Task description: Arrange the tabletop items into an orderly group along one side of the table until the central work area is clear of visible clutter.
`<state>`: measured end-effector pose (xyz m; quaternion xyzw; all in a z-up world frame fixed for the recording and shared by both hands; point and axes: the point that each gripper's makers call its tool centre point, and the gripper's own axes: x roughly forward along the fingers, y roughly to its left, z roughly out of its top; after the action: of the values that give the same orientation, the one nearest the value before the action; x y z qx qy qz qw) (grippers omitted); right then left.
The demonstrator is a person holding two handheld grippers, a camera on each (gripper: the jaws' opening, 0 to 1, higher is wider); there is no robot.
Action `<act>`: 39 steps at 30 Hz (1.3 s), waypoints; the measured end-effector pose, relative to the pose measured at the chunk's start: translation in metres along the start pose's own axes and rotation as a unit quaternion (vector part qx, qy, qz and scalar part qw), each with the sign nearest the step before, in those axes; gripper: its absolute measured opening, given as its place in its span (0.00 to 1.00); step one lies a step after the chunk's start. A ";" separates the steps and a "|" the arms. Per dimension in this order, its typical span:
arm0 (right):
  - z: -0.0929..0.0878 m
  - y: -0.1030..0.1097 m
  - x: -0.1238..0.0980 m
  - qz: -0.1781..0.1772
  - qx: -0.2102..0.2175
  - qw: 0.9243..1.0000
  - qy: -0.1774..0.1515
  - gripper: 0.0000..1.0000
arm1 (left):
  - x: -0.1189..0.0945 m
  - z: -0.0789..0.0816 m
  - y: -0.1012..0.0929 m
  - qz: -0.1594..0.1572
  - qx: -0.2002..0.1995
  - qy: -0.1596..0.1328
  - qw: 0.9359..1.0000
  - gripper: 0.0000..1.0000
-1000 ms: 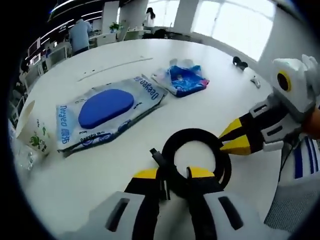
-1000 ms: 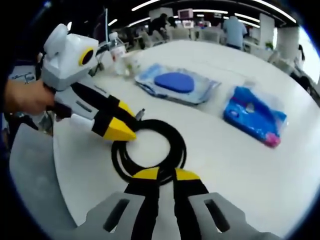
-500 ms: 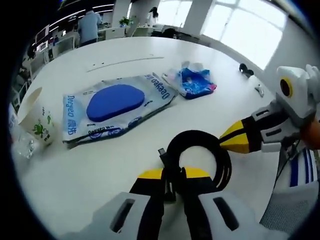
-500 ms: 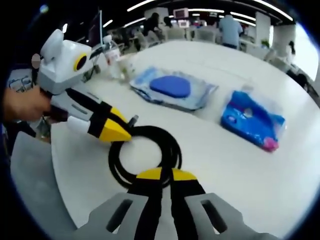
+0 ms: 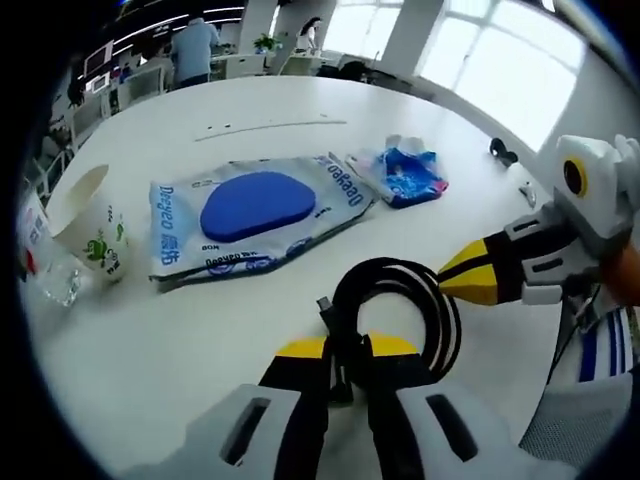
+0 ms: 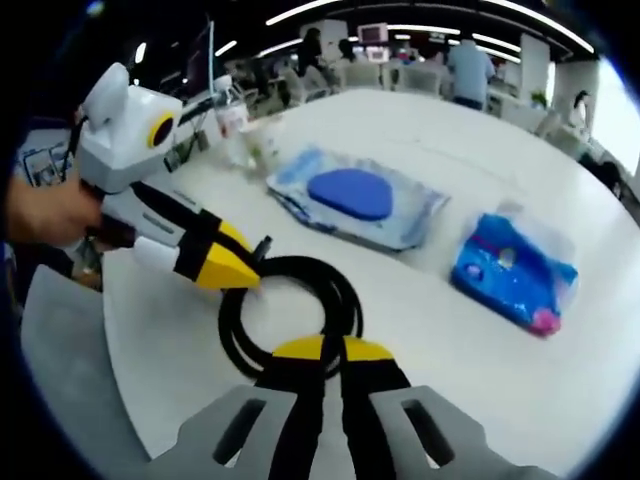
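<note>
Both the left hand-held gripper [image 5: 347, 352] and right hand-held gripper [image 6: 328, 353] are clamped on the coiled black cable [image 5: 400, 310] near the surface [image 5: 200, 330] edge.

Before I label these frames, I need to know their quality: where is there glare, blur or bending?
Left gripper view: the windows are blown out white, the table edge bows from fisheye, and the wipes pack reads sharp. Right gripper view: ceiling lights streak, the background people are soft, and the black cable stays crisp.
</note>
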<state>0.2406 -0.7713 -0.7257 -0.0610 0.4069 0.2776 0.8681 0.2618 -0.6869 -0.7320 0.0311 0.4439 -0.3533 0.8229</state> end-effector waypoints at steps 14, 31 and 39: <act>0.002 0.009 0.011 0.011 -0.009 1.000 0.003 0.01 | -0.003 -0.006 0.011 0.009 -0.009 0.006 1.000 0.12; -0.005 0.005 0.015 0.006 -0.026 1.000 0.011 0.02 | 0.001 -0.003 0.010 0.003 0.025 0.000 1.000 0.13; -0.001 0.005 0.013 0.010 -0.035 0.999 0.001 0.04 | -0.002 0.007 0.013 0.010 0.027 -0.021 0.999 0.28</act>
<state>0.2441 -0.7620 -0.7357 -0.0878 0.3986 0.2999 0.8623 0.2739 -0.6790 -0.7297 0.0499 0.4163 -0.3573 0.8346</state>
